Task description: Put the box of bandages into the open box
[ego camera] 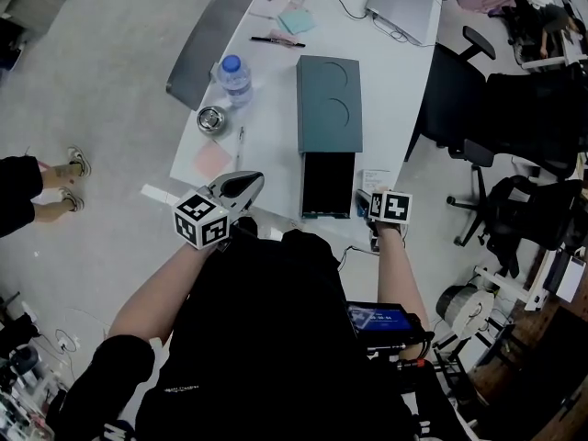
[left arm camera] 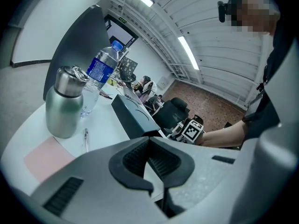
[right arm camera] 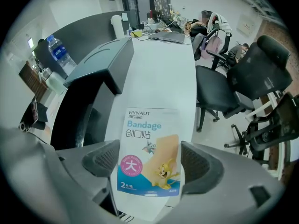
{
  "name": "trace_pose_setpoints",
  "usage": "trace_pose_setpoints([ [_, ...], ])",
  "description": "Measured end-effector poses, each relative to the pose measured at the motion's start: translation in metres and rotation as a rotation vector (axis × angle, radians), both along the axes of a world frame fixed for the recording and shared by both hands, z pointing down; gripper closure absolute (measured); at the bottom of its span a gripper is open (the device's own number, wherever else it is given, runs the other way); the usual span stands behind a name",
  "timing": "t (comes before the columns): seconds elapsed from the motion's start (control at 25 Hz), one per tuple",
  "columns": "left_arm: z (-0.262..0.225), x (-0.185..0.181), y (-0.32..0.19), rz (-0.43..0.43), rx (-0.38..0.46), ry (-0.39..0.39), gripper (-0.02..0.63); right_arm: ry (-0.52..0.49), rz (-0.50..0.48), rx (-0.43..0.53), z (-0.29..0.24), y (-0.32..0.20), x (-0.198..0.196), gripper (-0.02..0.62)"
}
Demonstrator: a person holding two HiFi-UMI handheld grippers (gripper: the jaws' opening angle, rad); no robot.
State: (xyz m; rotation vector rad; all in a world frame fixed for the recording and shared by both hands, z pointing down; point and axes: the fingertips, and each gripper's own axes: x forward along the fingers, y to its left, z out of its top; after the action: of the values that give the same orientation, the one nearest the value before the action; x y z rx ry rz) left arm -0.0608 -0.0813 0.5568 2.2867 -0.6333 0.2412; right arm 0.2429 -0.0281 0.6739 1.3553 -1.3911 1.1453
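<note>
The bandage box (right arm camera: 149, 153) is white and blue with a cartoon print, and lies flat on the white desk (ego camera: 276, 127) near its front edge. My right gripper (right arm camera: 149, 161) straddles it, open, with a pad close to each long side and small gaps showing. In the head view the bandage box (ego camera: 375, 181) sits just right of the teal open box (ego camera: 329, 104), whose dark drawer (ego camera: 328, 184) is pulled out toward me. In the right gripper view the open box (right arm camera: 93, 69) is to the left. My left gripper (left arm camera: 150, 148) is shut and holds nothing, left of the drawer.
A water bottle (ego camera: 233, 76), a steel cup (ego camera: 212, 118), a pink note (ego camera: 211, 160) and a pen (ego camera: 240, 143) lie left of the teal box. A laptop (ego camera: 401, 3) is at the back. Office chairs (ego camera: 478, 90) stand right of the desk. Someone's feet (ego camera: 69, 182) are on the floor at left.
</note>
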Motion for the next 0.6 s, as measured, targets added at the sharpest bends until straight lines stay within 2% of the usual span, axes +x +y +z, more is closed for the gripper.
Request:
trace_pose_setpoints([
  [0.28, -0.002, 0.002, 0.004, 0.009, -0.001, 0.006, 0.600, -0.021, 0.012, 0.028, -0.012, 0.002, 0.002, 0.190],
  [0.6, -0.004, 0.003, 0.015, 0.030, 0.000, 0.030, 0.600, -0.067, 0.024, 0.138, -0.053, -0.009, -0.009, 0.190],
])
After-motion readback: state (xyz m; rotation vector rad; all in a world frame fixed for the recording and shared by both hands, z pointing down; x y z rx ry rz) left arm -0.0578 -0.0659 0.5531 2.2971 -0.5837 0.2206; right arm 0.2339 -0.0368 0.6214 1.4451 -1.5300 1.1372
